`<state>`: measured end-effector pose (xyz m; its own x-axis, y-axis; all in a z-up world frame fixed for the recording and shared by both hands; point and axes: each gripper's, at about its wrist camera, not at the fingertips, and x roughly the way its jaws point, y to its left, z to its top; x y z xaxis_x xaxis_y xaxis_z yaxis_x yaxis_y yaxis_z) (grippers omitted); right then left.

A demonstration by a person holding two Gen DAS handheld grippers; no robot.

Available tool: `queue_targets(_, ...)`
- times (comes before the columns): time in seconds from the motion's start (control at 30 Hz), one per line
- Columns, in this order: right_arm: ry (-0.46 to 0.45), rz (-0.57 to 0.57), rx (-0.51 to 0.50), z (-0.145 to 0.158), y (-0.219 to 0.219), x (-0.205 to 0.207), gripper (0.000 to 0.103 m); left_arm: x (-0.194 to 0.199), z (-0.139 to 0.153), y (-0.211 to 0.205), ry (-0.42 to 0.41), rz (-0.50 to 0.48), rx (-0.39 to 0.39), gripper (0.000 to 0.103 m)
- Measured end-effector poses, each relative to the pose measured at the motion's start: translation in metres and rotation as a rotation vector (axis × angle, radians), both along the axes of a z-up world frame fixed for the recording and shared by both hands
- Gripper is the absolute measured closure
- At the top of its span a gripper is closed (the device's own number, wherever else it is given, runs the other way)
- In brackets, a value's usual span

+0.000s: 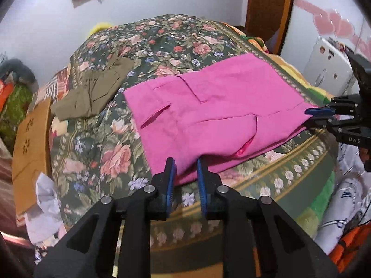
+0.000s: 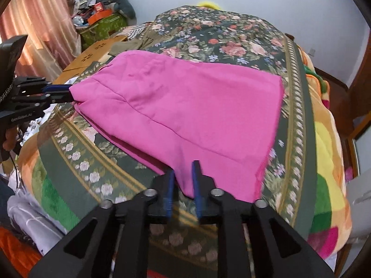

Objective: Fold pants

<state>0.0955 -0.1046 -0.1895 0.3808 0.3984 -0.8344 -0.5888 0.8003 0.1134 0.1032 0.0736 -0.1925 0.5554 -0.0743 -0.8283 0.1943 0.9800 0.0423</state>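
Bright pink pants (image 1: pixel 220 106) lie folded and flat across the floral bed cover (image 1: pixel 162 41). My left gripper (image 1: pixel 185 164) is at their near left corner, jaws a little apart with the pink hem lying loosely between the blue pads. In the right wrist view the pants (image 2: pixel 185 106) spread away from my right gripper (image 2: pixel 184 168), which stands slightly apart around the near right corner, pads not pressing. Each gripper also shows in the other's view, level with a corner: the right gripper (image 1: pixel 307 117) and the left gripper (image 2: pixel 70 93).
An olive garment (image 1: pixel 92 92) lies folded on the bed's far left. A cardboard box (image 1: pixel 30 139) stands beside the bed there. White clothes (image 1: pixel 340 208) and orange fabric pile up off the near edge. A wooden door frame (image 1: pixel 269 7) and a curtain (image 2: pixel 41 23) border the room.
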Motion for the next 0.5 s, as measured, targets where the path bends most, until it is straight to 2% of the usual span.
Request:
queue_targets(0.07,-0.013,-0.02,0.011,0.007,-0.009,-0.004,0.067,-0.005,0.006,0.008,-0.01,0.026,-0.006,0.079)
queue_targets(0.1,-0.023,-0.028,0.016,0.011,-0.013,-0.006,0.065,-0.008,0.011,0.015,-0.017,0.047,-0.018,0.077)
queue_targets(0.27,-0.068,-0.083,0.038,0.03,-0.031,-0.01,0.064,-0.006,0.024,0.043,-0.007,0.135,-0.159,0.059)
queue_targets(0.43,-0.062,-0.177,0.092,0.03,-0.042,0.002,0.061,0.011,0.011,0.051,0.075,0.183,-0.312,0.059)
queue_targets(0.5,-0.042,-0.209,0.105,0.024,-0.044,0.006,0.061,0.019,-0.002,0.047,0.121,0.199,-0.345,0.059)
